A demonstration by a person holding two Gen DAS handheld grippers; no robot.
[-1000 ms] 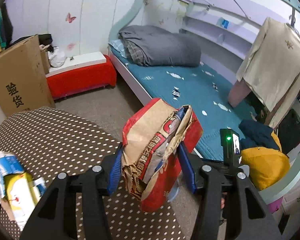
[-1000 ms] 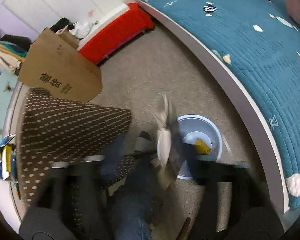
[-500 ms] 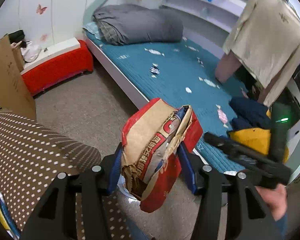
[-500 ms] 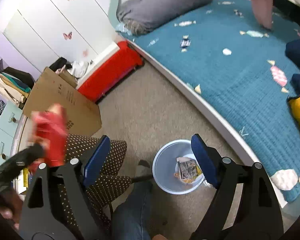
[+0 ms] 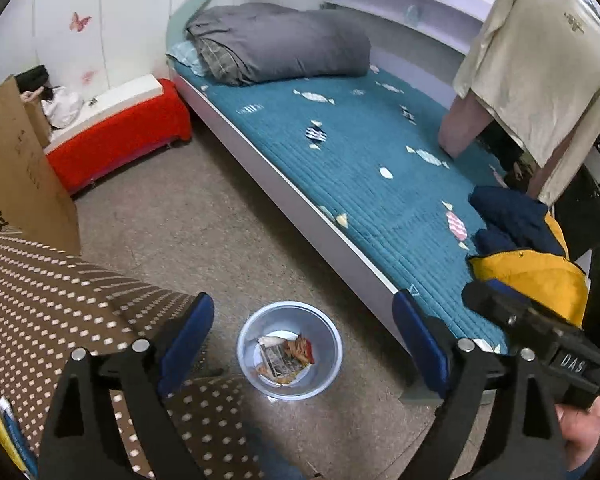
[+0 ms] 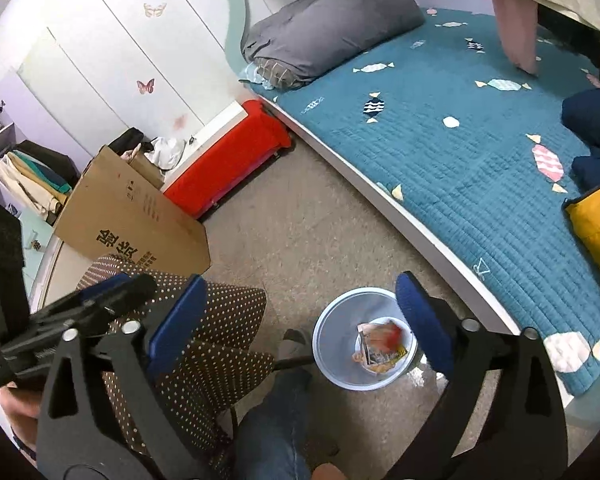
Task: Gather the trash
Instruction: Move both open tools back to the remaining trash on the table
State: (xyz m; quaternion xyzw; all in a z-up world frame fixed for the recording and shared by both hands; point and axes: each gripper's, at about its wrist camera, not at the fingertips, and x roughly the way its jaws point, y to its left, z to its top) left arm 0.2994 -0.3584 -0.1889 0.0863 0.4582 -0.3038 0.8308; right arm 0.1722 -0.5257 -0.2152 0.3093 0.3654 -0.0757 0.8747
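A pale blue trash bin (image 5: 332,344) stands on the floor between the dotted table and the bed; it also shows in the right wrist view (image 6: 332,344). Crumpled wrappers, among them the red and brown paper bag (image 5: 290,354), lie inside it (image 6: 380,342). My left gripper (image 5: 304,332) is open and empty, held high above the bin. My right gripper (image 6: 296,312) is open and empty, also above the bin and to its left. Each gripper shows at the edge of the other's view.
A brown dotted table (image 5: 48,292) is at lower left with packets at its edge (image 5: 4,436). A teal bed (image 5: 360,160) runs along the right. A cardboard box (image 6: 128,220) and a red bench (image 6: 228,164) stand behind. The person's jeans-clad leg (image 6: 272,428) is below.
My left gripper opened and the red and brown paper bag dropped into the bin. The right gripper stayed open and rose a little.
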